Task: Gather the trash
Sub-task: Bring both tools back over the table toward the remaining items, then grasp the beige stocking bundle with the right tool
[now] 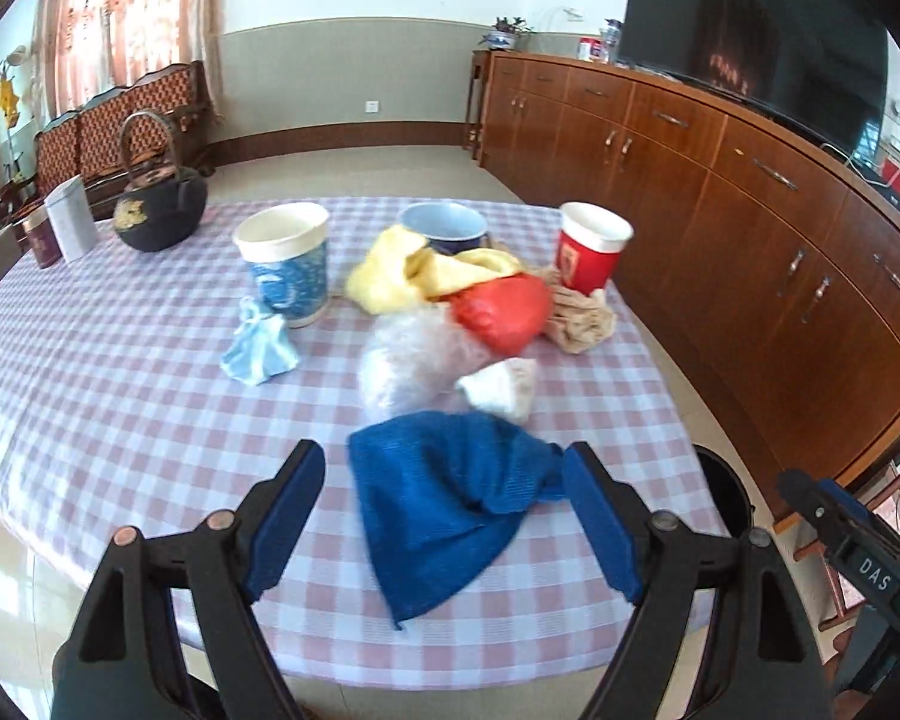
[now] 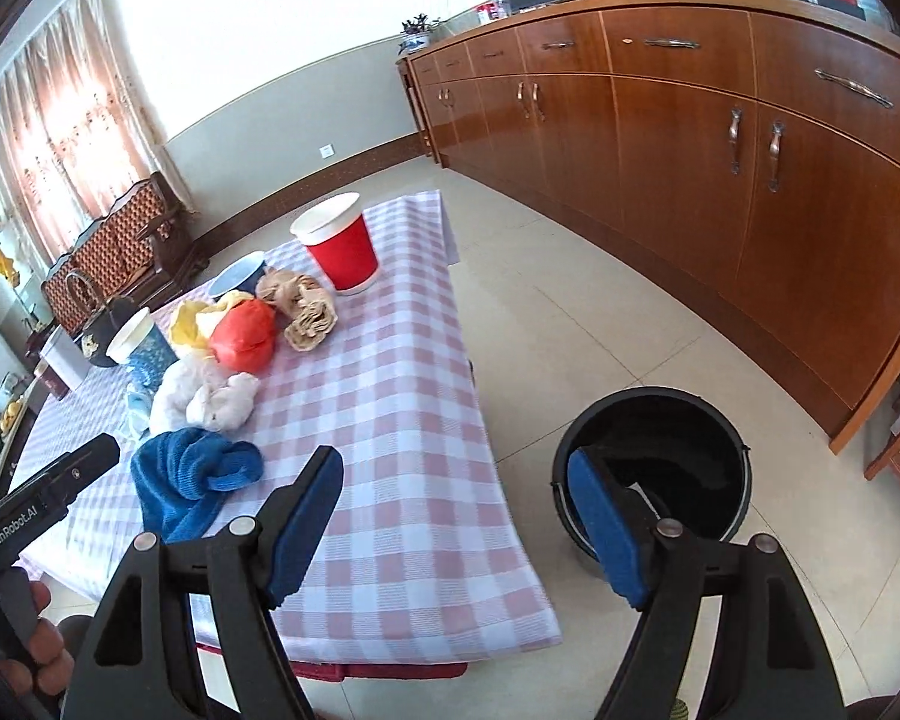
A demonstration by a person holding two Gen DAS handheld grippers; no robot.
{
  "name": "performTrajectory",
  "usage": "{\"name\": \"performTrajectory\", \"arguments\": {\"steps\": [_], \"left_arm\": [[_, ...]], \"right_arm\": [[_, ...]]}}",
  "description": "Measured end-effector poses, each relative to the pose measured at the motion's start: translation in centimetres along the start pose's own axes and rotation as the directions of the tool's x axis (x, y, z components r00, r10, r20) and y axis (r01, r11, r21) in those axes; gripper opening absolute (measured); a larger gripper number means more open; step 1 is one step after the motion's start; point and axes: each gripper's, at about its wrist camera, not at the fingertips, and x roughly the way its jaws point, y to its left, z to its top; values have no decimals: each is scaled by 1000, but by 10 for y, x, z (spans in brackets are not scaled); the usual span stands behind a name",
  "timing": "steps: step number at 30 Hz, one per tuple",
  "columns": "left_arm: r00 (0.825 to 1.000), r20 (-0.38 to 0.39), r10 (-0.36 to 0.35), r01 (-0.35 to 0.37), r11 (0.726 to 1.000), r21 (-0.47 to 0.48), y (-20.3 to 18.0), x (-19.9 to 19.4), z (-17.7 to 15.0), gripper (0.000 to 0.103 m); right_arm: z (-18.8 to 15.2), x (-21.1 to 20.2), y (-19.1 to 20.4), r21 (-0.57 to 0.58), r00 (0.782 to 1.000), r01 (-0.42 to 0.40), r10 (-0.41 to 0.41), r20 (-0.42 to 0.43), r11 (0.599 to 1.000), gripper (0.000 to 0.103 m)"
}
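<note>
Left gripper (image 1: 444, 516) low in the left wrist frame, jaws wide, gripping nothing; blue cloth (image 1: 444, 498) lying on the checked tablecloth (image 1: 120, 372) between the blue pads (image 1: 288, 516), right pad just at the cloth's knotted corner, contact not clear

Right gripper (image 2: 456, 522) low in the right wrist frame, jaws wide and empty; left pad over the tablecloth's near edge, right pad in front of the black bucket (image 2: 654, 462) on the floor at lower right

Trash heaped mid-table: red crumpled bag (image 1: 504, 312) at centre, yellow crumpled piece (image 1: 402, 276) touching it at upper left, clear plastic wad (image 1: 408, 360) below, white crumpled paper (image 1: 501, 387) just beside that, beige crumpled paper (image 1: 582, 318) to the right against the red cup (image 1: 591, 252), pale blue wad (image 1: 258, 348) at the foot of the blue patterned cup (image 1: 285, 264)

Blue bowl (image 1: 444, 228) behind the heap; black teapot (image 1: 159, 204) at upper left; wooden cabinet (image 1: 720, 192) along the right
</note>
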Motion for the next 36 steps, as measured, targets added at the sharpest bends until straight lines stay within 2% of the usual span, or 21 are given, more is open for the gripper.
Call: {"name": "performTrajectory", "arguments": {"steps": [4, 10, 15, 26, 36], "left_arm": [[999, 8, 34, -34, 998, -49, 37, -3, -1, 83], [999, -4, 39, -39, 996, -82, 54, 0, -8, 83], [999, -15, 28, -29, 997, -76, 51, 3, -9, 83], [1000, -16, 14, -15, 998, -61, 41, 25, 9, 83], [999, -46, -3, 1, 999, -52, 32, 64, 26, 83]], "right_arm": [[-2, 3, 24, -28, 999, -34, 34, -5, 999, 79], [-5, 15, 57, -75, 997, -70, 68, -30, 995, 79], [-4, 22, 71, -90, 996, -88, 84, -39, 992, 79], [15, 43, 75, -103, 996, -84, 79, -46, 991, 79], [43, 93, 79, -98, 994, -83, 76, -79, 992, 79]]}}
